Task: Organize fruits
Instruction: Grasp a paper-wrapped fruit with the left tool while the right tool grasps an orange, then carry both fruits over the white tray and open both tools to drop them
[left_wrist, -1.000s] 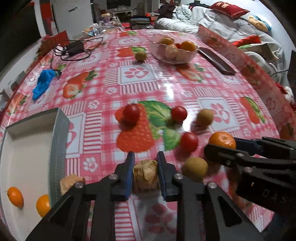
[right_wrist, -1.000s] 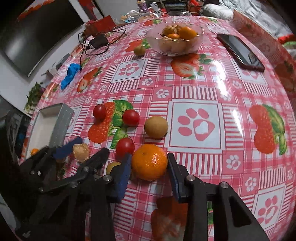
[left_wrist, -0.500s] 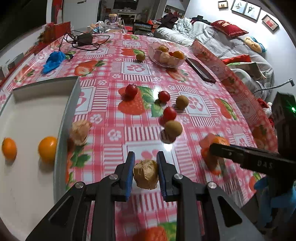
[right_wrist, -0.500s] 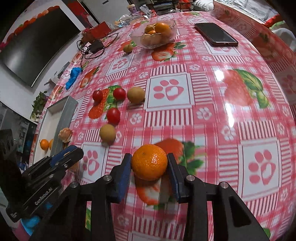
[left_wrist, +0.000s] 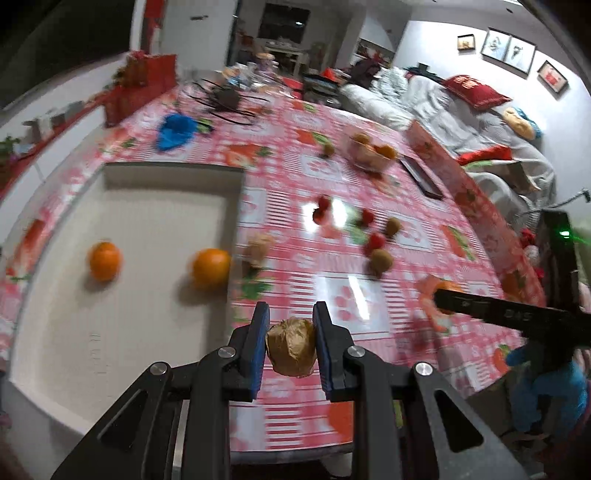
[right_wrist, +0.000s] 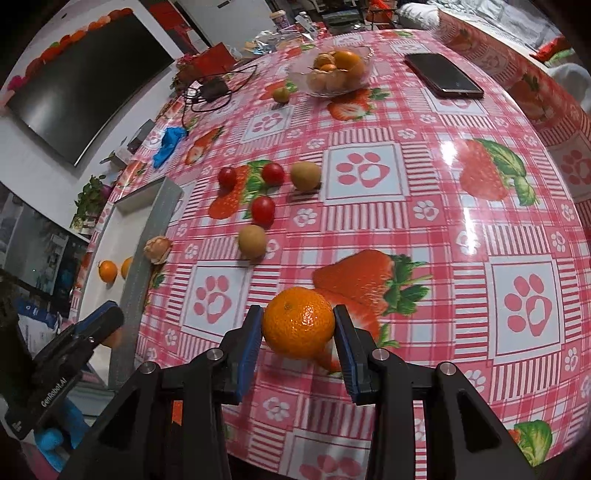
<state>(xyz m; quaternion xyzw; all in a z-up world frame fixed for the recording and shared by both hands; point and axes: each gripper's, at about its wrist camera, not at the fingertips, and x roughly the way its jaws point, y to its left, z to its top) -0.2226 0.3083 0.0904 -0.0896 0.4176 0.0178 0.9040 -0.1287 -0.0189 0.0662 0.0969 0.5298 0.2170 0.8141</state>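
Left wrist view: your left gripper (left_wrist: 290, 341) has its blue-padded fingers (left_wrist: 258, 338) pressed on a papery tan husked fruit (left_wrist: 291, 350), low in the frame above the red-and-white checked worktop (left_wrist: 369, 299), just right of the white rectangular tray (left_wrist: 122, 321) holding two small oranges (left_wrist: 105, 260). Right wrist view: your right gripper (right_wrist: 298, 338) clamps a round orange mandarin (right_wrist: 298, 322) at lower centre, clear of the cloth. Three red cherry tomatoes (right_wrist: 263, 211) lie loose at centre left.
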